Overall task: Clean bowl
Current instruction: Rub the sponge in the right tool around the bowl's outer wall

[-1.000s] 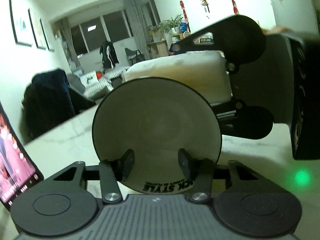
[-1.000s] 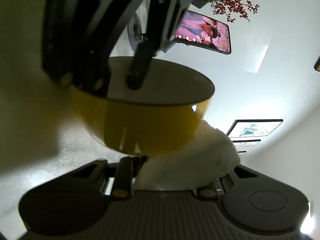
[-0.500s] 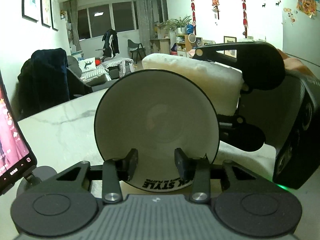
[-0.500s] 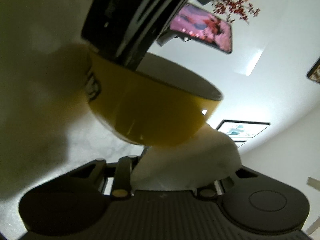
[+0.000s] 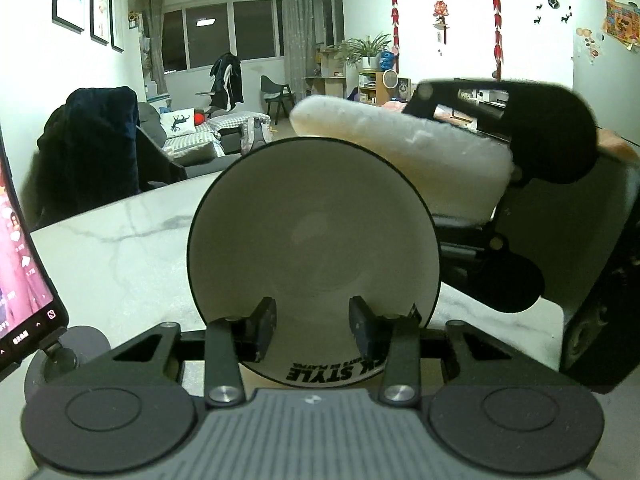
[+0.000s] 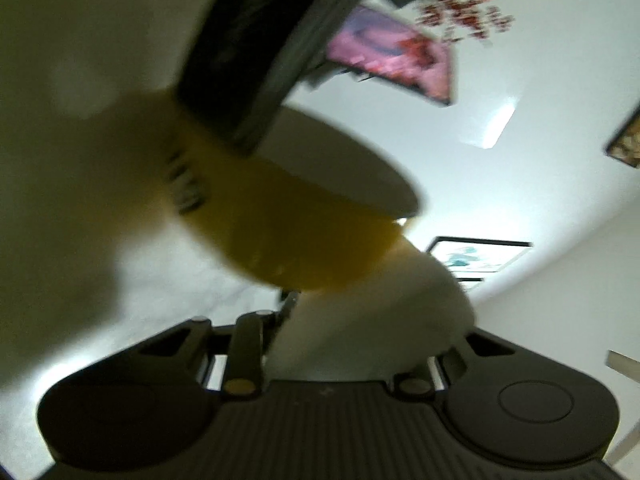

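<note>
left wrist view:
left gripper (image 5: 312, 318): jaws clamped on near rim of round bowl, yellow outside, pale inside (image 5: 312, 240), tilted, mouth facing camera, above white marble table (image 5: 120, 240)
white fluffy cloth (image 5: 400, 152): 1 o'clock, behind bowl rim, in right gripper (image 5: 480, 200)

right wrist view (blurred):
right gripper: jaws have just been closing, pinching cloth (image 6: 372, 320)
bowl (image 6: 288, 220): 12 o'clock, touching cloth

Sharp and evenly lit from overhead in the left wrist view — dark windows (image 5: 224, 34), bent lines and black vignette at fisheye corners. Blurred, smeary, dim in the right wrist view — bright ceiling glare (image 6: 500, 122), heavy shadows below.
</note>
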`<control>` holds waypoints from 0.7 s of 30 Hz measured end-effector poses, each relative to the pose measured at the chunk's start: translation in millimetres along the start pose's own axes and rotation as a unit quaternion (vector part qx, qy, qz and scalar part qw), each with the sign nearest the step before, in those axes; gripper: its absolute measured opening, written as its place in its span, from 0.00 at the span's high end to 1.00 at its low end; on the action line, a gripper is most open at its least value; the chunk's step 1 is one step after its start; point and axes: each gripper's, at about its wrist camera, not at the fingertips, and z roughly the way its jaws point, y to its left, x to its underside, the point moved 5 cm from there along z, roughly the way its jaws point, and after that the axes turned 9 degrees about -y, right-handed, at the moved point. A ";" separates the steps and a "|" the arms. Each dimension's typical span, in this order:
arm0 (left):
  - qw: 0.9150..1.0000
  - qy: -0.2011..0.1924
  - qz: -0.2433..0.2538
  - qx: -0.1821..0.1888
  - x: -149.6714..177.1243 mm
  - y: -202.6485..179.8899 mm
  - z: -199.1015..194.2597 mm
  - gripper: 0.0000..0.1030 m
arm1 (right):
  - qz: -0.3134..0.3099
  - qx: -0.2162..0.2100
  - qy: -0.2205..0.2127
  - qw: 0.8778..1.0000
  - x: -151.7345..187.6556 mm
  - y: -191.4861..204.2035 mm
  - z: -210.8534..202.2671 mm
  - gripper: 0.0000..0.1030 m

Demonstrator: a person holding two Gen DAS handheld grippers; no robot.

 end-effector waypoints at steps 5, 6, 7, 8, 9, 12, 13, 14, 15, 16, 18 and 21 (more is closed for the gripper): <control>1.000 0.000 -0.001 -0.001 3.0 -3.3 -2.0 0.60 | 0.002 -0.019 0.014 1.000 3.7 8.2 7.0 0.72; 1.000 0.000 -0.001 -0.001 3.6 -3.9 -3.2 0.60 | 0.005 -0.028 0.018 0.999 5.2 10.9 9.0 0.74; 1.000 0.000 -0.002 -0.001 2.1 -2.4 -1.4 0.60 | 0.007 -0.038 0.020 0.999 7.2 13.9 10.6 0.75; 1.000 0.000 -0.002 -0.001 -0.6 1.1 2.6 0.60 | 0.008 -0.041 0.020 0.999 7.4 15.1 11.3 0.75; 1.000 0.000 -0.002 -0.001 -0.7 1.1 2.4 0.60 | 0.008 -0.043 0.019 0.999 7.1 15.6 11.7 0.75; 1.000 0.000 -0.004 -0.001 -0.6 1.2 1.6 0.60 | 0.015 -0.029 0.010 0.999 2.9 7.2 11.9 0.77; 1.000 0.000 -0.005 -0.001 -0.7 1.4 1.4 0.60 | 0.023 -0.018 0.004 1.000 0.2 1.7 10.5 0.77; 1.000 0.000 -0.006 -0.001 -0.7 1.4 1.2 0.60 | 0.031 -0.007 -0.003 0.999 -2.7 -3.6 9.1 0.77; 1.000 0.000 -0.006 -0.001 -0.8 1.2 1.0 0.60 | 0.033 -0.005 -0.004 0.999 -3.7 -4.8 9.5 0.76; 1.000 0.000 -0.005 -0.001 -0.8 0.8 0.5 0.60 | 0.032 -0.005 -0.003 0.999 -4.2 -4.6 10.4 0.74; 1.000 0.000 -0.003 -0.002 -0.8 0.0 0.0 0.60 | 0.031 -0.011 0.001 0.999 -1.7 -0.6 12.6 0.73; 1.000 -0.001 -0.001 -0.003 -0.9 -0.4 -0.1 0.60 | 0.034 -0.037 0.016 0.999 6.9 9.3 17.5 0.75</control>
